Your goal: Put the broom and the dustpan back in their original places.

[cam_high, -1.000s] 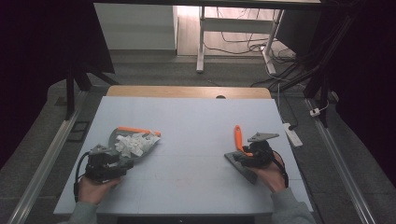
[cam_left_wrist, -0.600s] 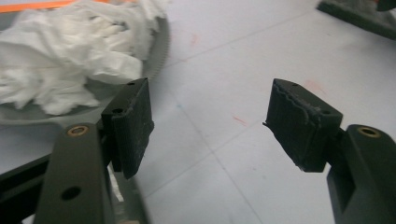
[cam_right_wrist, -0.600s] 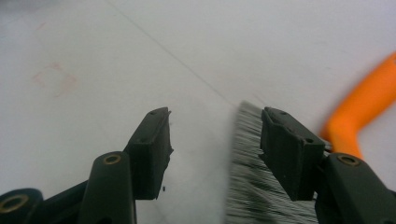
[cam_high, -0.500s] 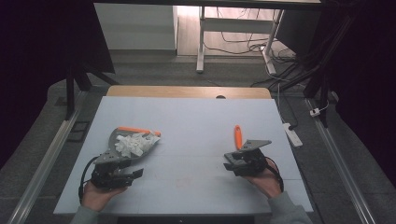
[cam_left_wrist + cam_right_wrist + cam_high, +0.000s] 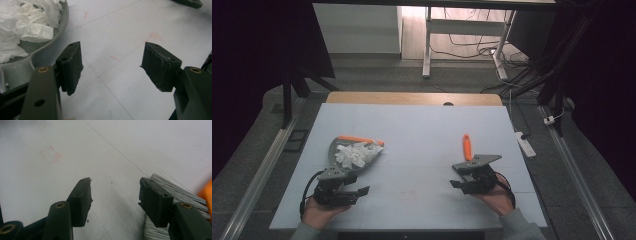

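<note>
A grey dustpan with an orange handle lies at the table's left, loaded with crumpled white paper. My left gripper is just in front of it, open and holding nothing. In the left gripper view the jaws stand wide apart over bare table, with the dustpan and paper at upper left. An orange-handled brush lies at the right. My right gripper is open beside it. The right gripper view has the brush's pale bristles just past the right jaw.
The white table top has faint red marks and thin seam lines. A wooden strip runs along the far edge. A white power strip lies on the floor to the right.
Both hands have drawn their grippers back toward the near edge. Dustpan, paper and brush have stayed where they were.
</note>
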Tool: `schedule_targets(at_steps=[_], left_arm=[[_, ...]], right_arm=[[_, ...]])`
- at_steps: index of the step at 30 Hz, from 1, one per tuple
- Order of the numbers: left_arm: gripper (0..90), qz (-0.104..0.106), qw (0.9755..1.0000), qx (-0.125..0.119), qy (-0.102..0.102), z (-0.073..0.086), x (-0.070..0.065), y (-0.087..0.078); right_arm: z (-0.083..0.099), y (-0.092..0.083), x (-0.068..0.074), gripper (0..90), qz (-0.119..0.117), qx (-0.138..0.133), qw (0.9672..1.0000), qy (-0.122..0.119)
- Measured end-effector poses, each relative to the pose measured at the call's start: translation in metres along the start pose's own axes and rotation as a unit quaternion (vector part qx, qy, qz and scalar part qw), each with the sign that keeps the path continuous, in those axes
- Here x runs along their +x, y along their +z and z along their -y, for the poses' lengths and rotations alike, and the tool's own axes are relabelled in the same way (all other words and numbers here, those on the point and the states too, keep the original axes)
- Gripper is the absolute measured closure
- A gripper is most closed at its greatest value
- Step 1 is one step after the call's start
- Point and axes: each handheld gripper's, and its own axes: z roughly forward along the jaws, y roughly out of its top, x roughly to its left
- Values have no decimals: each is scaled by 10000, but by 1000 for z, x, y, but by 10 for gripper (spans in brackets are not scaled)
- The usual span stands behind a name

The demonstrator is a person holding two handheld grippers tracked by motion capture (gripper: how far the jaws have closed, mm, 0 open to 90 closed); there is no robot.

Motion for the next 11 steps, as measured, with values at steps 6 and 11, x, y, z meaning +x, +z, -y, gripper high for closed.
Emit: schedule_targets(at_steps=[6,11], left_arm=[[333,2,10000,37,4,0,0,1],[332,22,10000,14,-21,0,1,1]], right_arm=[[0,-3,-1,432,-5,-64,10000,-10],[0,-4,-2,432,7,-91,10000,-23]])
